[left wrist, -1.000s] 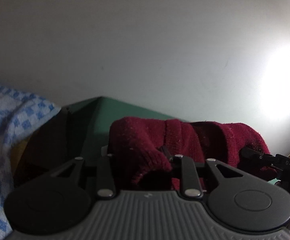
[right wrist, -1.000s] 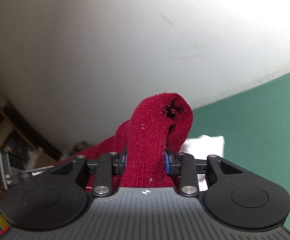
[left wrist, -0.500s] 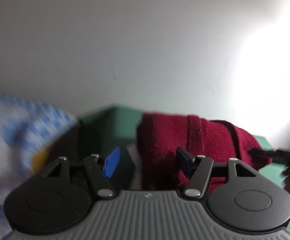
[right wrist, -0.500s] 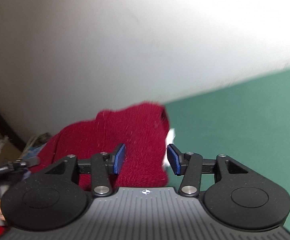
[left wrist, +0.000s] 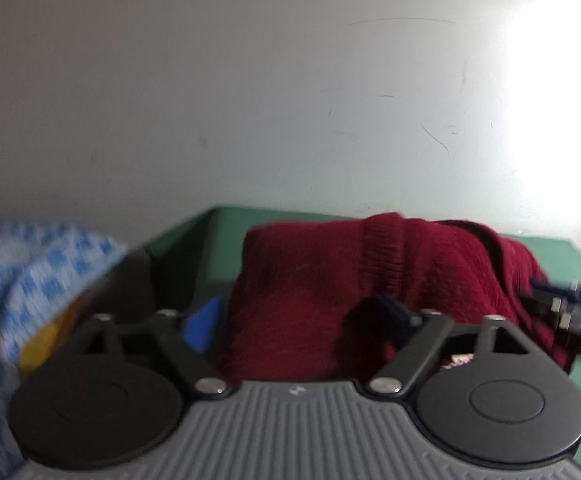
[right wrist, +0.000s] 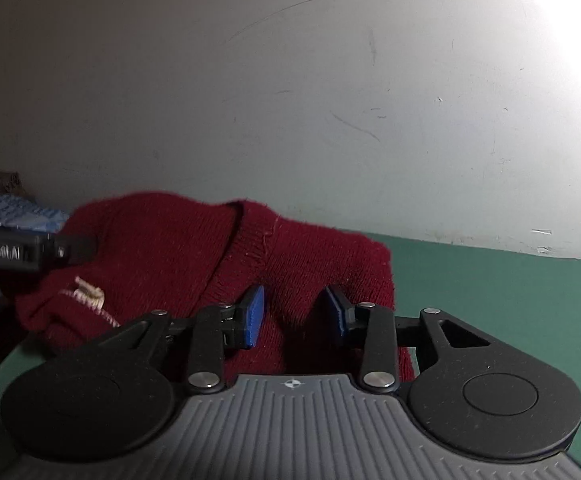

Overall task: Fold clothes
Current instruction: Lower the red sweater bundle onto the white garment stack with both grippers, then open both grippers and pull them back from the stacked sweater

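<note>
A dark red knitted sweater (left wrist: 330,280) lies bunched on the green table (left wrist: 226,240). It also shows in the right wrist view (right wrist: 178,248), with a ribbed collar and a small pale label. My left gripper (left wrist: 294,322) is open, its blue pads on either side of the sweater's near edge. My right gripper (right wrist: 294,316) is open too, with the sweater's near fold just beyond its pads. The other gripper shows at the edge of each view.
A blue and white checked cloth (left wrist: 30,280) lies at the left, over something yellow (left wrist: 42,340). A white wall (right wrist: 290,100) rises just behind the table. Green table surface (right wrist: 510,300) stretches to the right of the sweater.
Both grippers have opened and let go of the sweater. The sweater dropped onto the table in a heap. Both grippers pulled back a little.
</note>
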`<state>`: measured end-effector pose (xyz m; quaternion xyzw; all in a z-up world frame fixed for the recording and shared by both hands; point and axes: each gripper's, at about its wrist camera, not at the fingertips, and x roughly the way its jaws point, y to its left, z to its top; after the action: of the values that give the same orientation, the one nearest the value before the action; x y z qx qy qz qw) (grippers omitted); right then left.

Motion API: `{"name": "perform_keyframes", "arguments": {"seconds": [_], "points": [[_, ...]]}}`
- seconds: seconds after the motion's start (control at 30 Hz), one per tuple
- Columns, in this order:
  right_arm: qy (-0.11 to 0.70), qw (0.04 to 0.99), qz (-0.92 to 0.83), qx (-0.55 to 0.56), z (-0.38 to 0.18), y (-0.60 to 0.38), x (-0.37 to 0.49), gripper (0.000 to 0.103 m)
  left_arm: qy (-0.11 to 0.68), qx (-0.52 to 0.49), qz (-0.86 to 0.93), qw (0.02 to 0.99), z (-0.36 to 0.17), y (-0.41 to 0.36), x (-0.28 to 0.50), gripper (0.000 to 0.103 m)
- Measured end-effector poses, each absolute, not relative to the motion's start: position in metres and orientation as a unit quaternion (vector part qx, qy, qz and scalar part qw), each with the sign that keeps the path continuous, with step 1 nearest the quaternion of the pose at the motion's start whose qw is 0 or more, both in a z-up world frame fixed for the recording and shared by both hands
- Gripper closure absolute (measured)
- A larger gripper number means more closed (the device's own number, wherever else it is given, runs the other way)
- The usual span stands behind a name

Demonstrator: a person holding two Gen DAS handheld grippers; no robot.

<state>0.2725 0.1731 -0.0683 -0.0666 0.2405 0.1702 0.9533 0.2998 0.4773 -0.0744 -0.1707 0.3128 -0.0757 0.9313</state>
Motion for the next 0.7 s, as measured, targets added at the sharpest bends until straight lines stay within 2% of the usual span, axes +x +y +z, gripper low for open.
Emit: {"name": "perform_keyframes", "arguments": {"seconds": [0.07,0.17,0.27,0.3,0.33,0.5,0.6,0.7], "points": [[0.227,0.959,0.159,-0.064,-0.081,0.175,0.257,0.064,0.327,-0.182,-0.081,0.924,-0.087,0.475,0.31,0.001],[0.227,0.96,0.153,-0.056,-0.086,0.179,0.254,0.063,0.311,-0.153,-0.074,0.935,-0.074,0.466,0.299,0.004],[0.241,0.955,0.162,-0.061,-0.077,0.174,0.266,0.061,0.289,-0.116,-0.063,0.948,-0.055,0.456,0.284,0.018],[0.243,0.955,0.163,-0.055,-0.071,0.167,0.268,0.062,0.281,-0.104,-0.06,0.952,-0.049,0.452,0.279,0.028],[0.241,0.957,0.159,-0.04,-0.065,0.161,0.265,0.062,0.274,-0.092,-0.057,0.956,-0.043,0.449,0.274,0.031],[0.196,0.967,0.163,0.01,-0.047,0.146,0.222,0.067,0.246,-0.035,-0.041,0.968,-0.02,0.433,0.252,0.032],[0.26,0.948,0.179,0.029,-0.064,0.154,0.237,0.075,0.277,-0.018,-0.039,0.96,-0.031,0.424,0.253,0.032],[0.289,0.941,0.173,0.034,-0.081,0.16,0.258,0.072,0.316,-0.011,-0.023,0.948,-0.053,0.42,0.262,0.033]]}}
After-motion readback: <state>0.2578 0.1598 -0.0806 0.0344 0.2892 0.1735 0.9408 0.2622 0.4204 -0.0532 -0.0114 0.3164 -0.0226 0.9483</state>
